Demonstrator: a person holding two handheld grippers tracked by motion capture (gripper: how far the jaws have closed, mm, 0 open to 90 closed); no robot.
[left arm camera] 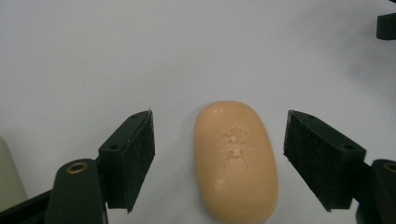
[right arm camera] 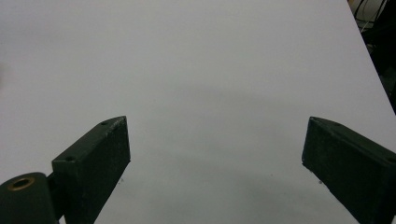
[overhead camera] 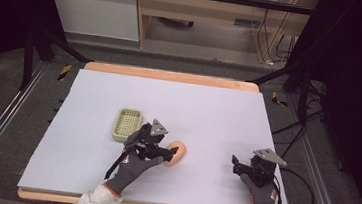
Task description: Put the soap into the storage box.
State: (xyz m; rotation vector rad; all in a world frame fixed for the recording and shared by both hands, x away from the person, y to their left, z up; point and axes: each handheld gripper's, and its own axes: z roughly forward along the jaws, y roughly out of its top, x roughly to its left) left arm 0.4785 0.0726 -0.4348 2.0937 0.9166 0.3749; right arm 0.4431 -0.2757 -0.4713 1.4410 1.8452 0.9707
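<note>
An oval orange bar of soap [overhead camera: 176, 153] [left arm camera: 236, 161] lies flat on the pale table cover, a stamped mark on its top face. My left gripper [overhead camera: 160, 150] [left arm camera: 219, 161] is open, one jaw on each side of the soap with a gap on both sides. A pale yellow-green ribbed soap dish [overhead camera: 126, 125] sits just left of and behind that gripper; its edge [left arm camera: 8, 179] peeks in at the left of the left gripper view. My right gripper [overhead camera: 241, 166] [right arm camera: 215, 163] stands open over bare cover at the front right, with nothing between its jaws.
The lavender table cover [overhead camera: 168, 106] spans the wooden table [overhead camera: 171, 75]. Black frame poles [overhead camera: 27, 57] and cables [overhead camera: 301, 189] flank the table. The other gripper's tip [left arm camera: 386, 25] shows at the top right of the left gripper view.
</note>
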